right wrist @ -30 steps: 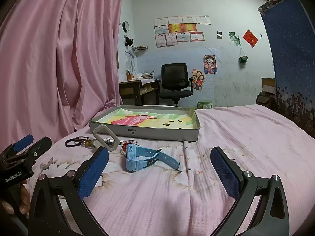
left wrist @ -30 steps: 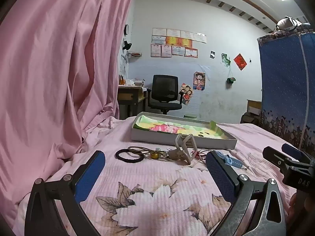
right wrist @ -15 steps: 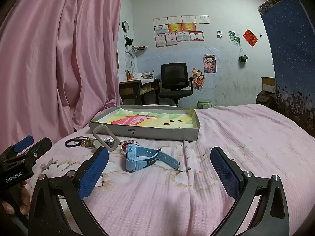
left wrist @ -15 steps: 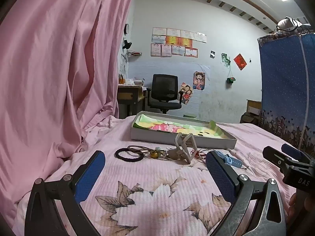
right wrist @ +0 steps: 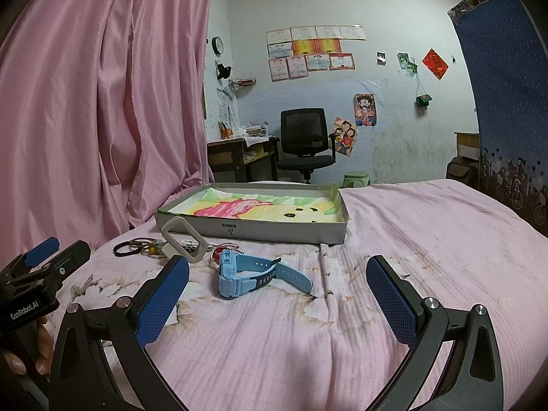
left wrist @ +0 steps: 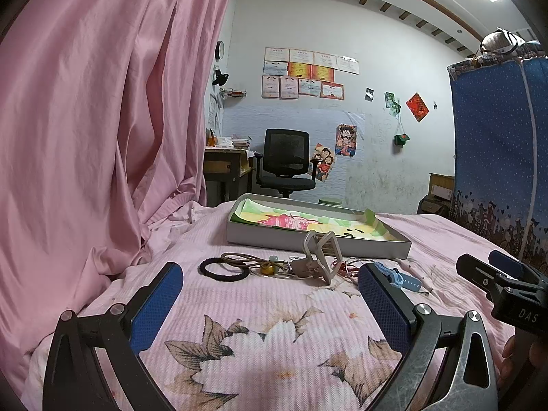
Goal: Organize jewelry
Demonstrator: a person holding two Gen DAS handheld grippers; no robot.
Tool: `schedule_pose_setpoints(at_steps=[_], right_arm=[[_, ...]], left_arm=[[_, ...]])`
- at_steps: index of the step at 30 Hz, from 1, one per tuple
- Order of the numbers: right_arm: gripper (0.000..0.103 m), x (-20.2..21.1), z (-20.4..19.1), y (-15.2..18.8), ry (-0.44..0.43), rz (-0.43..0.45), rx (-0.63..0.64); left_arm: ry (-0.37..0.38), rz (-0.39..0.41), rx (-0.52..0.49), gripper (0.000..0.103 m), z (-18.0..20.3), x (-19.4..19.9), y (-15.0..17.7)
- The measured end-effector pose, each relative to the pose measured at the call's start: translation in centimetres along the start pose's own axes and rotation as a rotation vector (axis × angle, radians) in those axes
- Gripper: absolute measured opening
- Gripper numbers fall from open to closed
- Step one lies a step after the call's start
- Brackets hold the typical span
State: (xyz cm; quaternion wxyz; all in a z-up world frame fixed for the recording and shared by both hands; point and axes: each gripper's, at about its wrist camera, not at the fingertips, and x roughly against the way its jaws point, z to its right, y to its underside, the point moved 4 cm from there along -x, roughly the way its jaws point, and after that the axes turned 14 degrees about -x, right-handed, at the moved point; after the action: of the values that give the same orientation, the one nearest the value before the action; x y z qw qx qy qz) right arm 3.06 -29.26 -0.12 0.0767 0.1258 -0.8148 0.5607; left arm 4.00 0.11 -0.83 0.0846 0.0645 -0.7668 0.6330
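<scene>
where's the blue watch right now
In the right wrist view, the blue watch lies on the pink bedspread, just in front of the shallow box.

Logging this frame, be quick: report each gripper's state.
Left gripper: open, holding nothing.
Right gripper: open, holding nothing.

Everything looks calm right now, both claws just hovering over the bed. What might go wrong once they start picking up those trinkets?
The cords, red string and beige frame lie in one tangled heap, so lifting one could drag others along. The black hair tie lies flat on the soft bedspread, so the left gripper may pinch cloth with it. The blue watch has a loose strap that might catch on the tray rim.
</scene>
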Motion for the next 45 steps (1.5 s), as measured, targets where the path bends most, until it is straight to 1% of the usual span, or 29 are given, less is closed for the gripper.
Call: schedule_pose_setpoints(at_steps=[6, 45], right_arm=[[0.102, -0.05, 0.0, 0.02, 0.001, 0.0, -0.001], [0.102, -0.13, -0.07, -0.09, 0.0, -0.005, -0.006]], left_arm=[[-0.001, 0.0, -0.001, 0.103, 0.31, -0.16, 0.39], [-0.001, -0.001, -0.004, 0.103, 0.3, -0.16, 0.35]])
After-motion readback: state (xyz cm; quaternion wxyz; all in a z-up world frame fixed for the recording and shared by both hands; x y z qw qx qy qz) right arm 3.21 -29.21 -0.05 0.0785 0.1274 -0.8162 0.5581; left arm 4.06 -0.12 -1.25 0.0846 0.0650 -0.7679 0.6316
